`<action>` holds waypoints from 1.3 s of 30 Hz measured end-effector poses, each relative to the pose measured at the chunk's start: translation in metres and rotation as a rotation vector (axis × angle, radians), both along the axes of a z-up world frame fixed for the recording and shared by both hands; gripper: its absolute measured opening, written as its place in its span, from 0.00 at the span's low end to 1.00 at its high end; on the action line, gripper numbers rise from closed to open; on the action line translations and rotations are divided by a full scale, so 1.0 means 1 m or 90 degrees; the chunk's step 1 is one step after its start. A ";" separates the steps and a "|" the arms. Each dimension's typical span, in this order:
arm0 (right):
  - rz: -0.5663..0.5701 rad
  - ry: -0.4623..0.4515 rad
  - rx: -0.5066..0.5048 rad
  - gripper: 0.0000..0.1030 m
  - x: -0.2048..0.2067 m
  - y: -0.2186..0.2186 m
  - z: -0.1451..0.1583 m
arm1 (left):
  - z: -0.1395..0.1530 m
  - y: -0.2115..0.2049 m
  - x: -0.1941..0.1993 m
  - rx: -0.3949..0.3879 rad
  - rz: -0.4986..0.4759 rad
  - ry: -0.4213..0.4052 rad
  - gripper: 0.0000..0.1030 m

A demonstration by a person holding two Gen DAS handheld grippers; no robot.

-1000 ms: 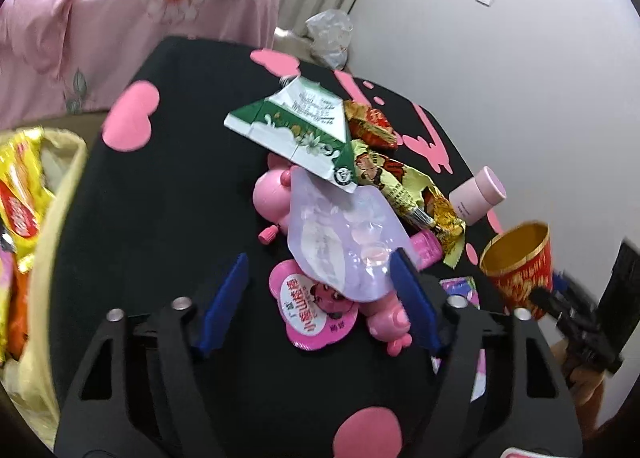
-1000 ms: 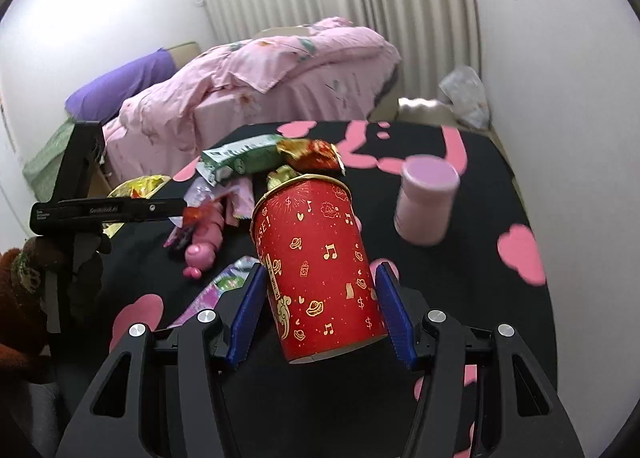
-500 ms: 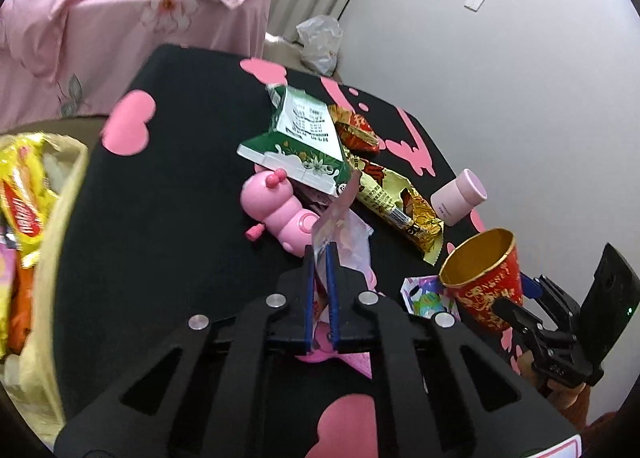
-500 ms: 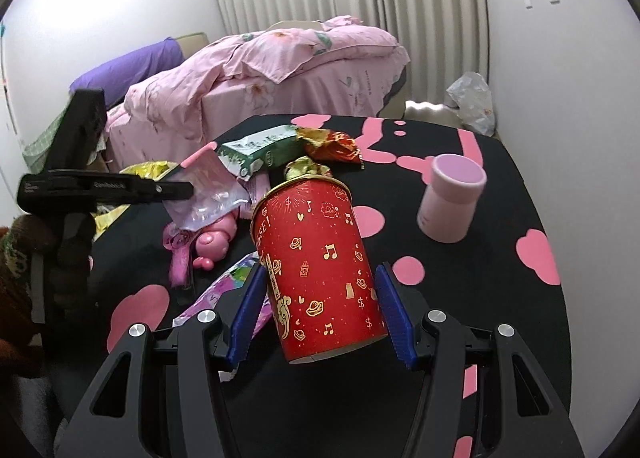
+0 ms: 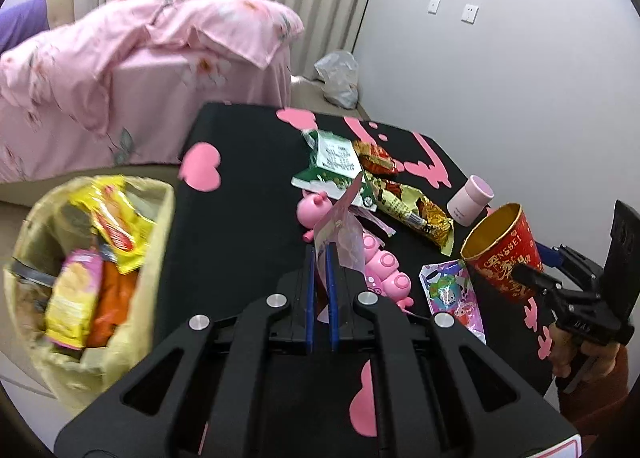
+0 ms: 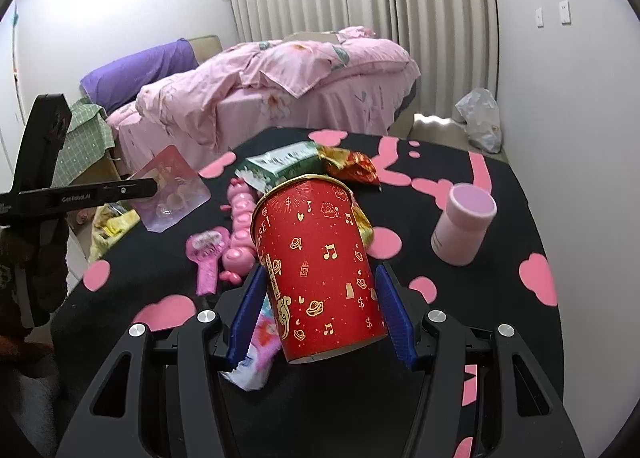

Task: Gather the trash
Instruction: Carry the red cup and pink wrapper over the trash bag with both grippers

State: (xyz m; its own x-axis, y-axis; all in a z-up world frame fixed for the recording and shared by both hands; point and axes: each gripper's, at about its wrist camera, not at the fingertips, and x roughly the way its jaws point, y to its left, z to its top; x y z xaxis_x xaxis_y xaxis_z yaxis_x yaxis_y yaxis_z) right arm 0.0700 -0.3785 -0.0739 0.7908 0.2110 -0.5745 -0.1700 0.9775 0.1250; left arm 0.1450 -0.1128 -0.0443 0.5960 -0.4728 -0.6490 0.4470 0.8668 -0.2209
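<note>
— What is the left gripper (image 5: 323, 258) doing now?
— Clamping the clear pink plastic pouch (image 5: 340, 236); a second ago it was straddling it on the black heart-print tablecloth (image 5: 248, 194). Now it is carrying it above the left edge.
— And the right gripper (image 6: 316, 318)?
— Still gripping the red paper cup (image 6: 320, 270), tilted.

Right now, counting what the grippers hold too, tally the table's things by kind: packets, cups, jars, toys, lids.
Packets: 5 (clear pink pouch, green-white packet, red-gold wrapper, gold-green wrapper, colourful printed packet)
Red paper cup: 1
Pink cylindrical jar: 1
Pink plastic caterpillar toy: 1
Pink foil lid: 1
Total: 9
</note>
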 end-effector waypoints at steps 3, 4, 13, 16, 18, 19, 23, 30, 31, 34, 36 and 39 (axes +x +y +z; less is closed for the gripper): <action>0.012 -0.010 -0.005 0.52 -0.001 0.009 0.008 | 0.010 0.012 -0.010 0.001 0.010 -0.021 0.05; 0.015 -0.012 -0.007 0.52 0.000 0.012 0.011 | 0.013 0.015 -0.012 0.001 0.014 -0.025 0.05; 0.086 -0.054 -0.024 0.52 0.022 0.061 0.048 | 0.024 0.077 -0.025 0.002 0.096 -0.055 0.05; 0.128 -0.058 -0.034 0.52 0.036 0.087 0.059 | 0.026 0.104 -0.025 0.013 0.144 -0.061 0.05; 0.165 -0.059 -0.045 0.52 0.051 0.110 0.065 | 0.023 0.127 -0.023 0.013 0.181 -0.056 0.05; 0.176 -0.058 -0.050 0.52 0.056 0.119 0.067 | 0.022 0.136 -0.022 0.013 0.195 -0.054 0.05; 0.235 -0.051 -0.072 0.52 0.083 0.162 0.071 | 0.010 0.172 -0.017 0.008 0.249 -0.039 0.05; 0.317 0.003 -0.087 0.52 0.139 0.232 0.057 | -0.018 0.206 0.000 -0.001 0.283 -0.005 0.05; 0.323 0.008 -0.091 0.52 0.143 0.238 0.055 | -0.023 0.208 0.004 -0.003 0.284 0.002 0.05; 0.344 0.033 -0.104 0.52 0.166 0.258 0.045 | -0.038 0.212 0.019 -0.008 0.284 0.030 0.05; 0.356 0.051 -0.111 0.52 0.182 0.268 0.037 | -0.050 0.211 0.029 -0.004 0.282 0.051 0.05; 0.374 0.076 -0.123 0.52 0.201 0.282 0.023 | -0.067 0.210 0.046 0.004 0.277 0.081 0.05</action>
